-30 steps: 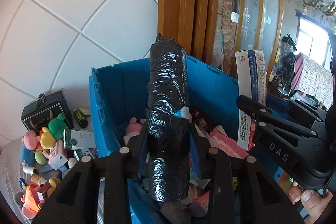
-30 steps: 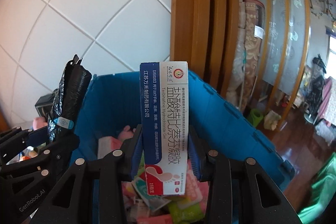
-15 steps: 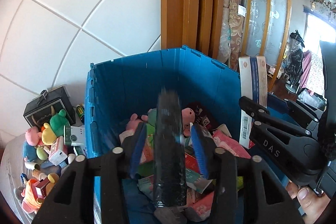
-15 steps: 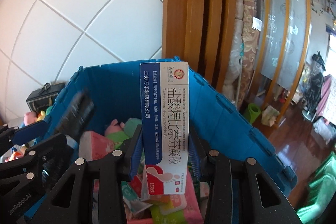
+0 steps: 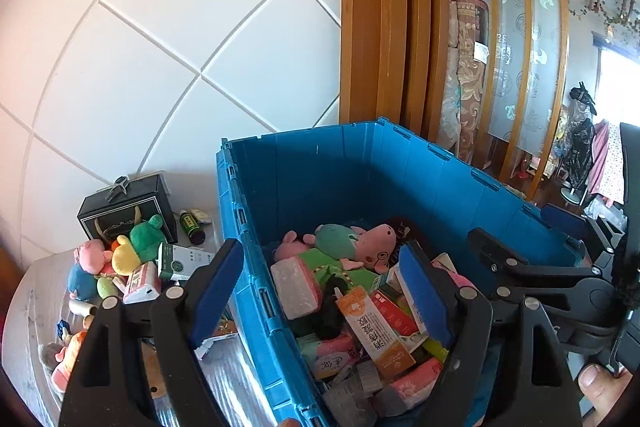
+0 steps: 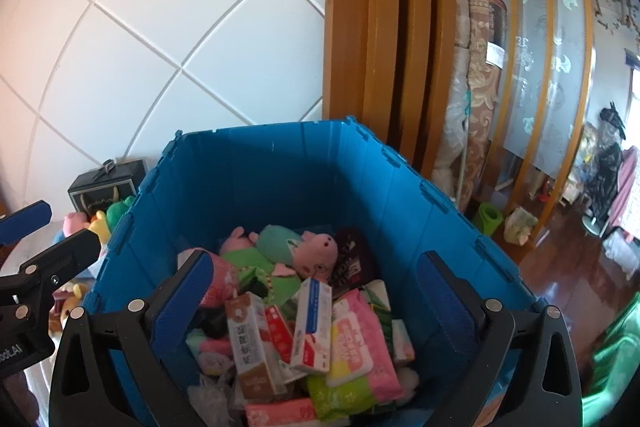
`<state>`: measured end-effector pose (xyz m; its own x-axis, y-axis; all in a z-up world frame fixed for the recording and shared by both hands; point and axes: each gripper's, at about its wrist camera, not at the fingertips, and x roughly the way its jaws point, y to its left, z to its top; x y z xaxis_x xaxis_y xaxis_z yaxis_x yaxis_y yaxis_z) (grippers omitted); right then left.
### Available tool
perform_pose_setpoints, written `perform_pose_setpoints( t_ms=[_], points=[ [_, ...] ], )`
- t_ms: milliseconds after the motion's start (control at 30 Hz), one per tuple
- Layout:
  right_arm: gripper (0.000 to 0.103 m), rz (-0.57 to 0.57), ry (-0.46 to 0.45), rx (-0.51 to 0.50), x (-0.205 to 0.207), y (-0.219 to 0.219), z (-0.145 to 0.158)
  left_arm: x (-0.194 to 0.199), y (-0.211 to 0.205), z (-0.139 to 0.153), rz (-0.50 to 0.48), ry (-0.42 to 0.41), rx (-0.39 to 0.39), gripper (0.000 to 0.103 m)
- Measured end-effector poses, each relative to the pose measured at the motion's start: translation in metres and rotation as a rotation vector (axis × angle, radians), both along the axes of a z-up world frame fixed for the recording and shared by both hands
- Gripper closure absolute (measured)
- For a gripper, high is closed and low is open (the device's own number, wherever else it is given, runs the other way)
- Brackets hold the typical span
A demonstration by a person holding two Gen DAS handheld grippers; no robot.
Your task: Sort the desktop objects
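Two blue-padded grippers (image 5: 320,291) (image 6: 316,303) over ribbed plastic crate (image 6: 256,179)

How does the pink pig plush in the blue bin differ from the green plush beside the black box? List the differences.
1. The pink pig plush lies inside the blue bin; the green plush sits outside it on the table.
2. The pig is pink with a teal body; the other is plain green.
3. The pig rests on packets and boxes; the green plush leans among other toys by the black box.
Both are small soft toys, untouched by either gripper.
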<state>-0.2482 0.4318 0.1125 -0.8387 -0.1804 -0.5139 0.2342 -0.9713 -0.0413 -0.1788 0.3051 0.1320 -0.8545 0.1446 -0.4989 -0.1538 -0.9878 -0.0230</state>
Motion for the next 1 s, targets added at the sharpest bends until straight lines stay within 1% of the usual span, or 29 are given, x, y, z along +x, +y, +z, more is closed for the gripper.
perform_pose_setpoints(
  t_ms=[100,200,300,433,700,1000],
  points=[
    [0.0,-0.002,-0.008,0.013,0.012,-0.005,-0.001,0.009,-0.009,-0.001,-0.003,0.005,0.012,0.023],
    [0.0,-0.005,-0.005,0.048,0.024,-0.012,-0.002,0.015,-0.015,-0.002,-0.005,-0.01,0.015,0.023],
    [0.0,-0.008,-0.014,0.078,0.033,-0.019,-0.004,0.023,-0.019,-0.002,0.002,-0.008,0.001,0.023],
    [0.0,-0.009,-0.027,0.09,0.041,-0.022,-0.008,0.03,-0.022,-0.003,-0.005,-0.014,-0.002,0.023],
    [0.0,-0.029,-0.021,0.087,0.048,-0.021,-0.006,0.035,-0.022,-0.007,-0.015,-0.029,-0.01,0.023],
    [0.0,-0.032,-0.016,0.078,0.045,-0.02,-0.004,0.034,-0.023,-0.007,-0.02,-0.026,-0.008,0.023]
  ],
)
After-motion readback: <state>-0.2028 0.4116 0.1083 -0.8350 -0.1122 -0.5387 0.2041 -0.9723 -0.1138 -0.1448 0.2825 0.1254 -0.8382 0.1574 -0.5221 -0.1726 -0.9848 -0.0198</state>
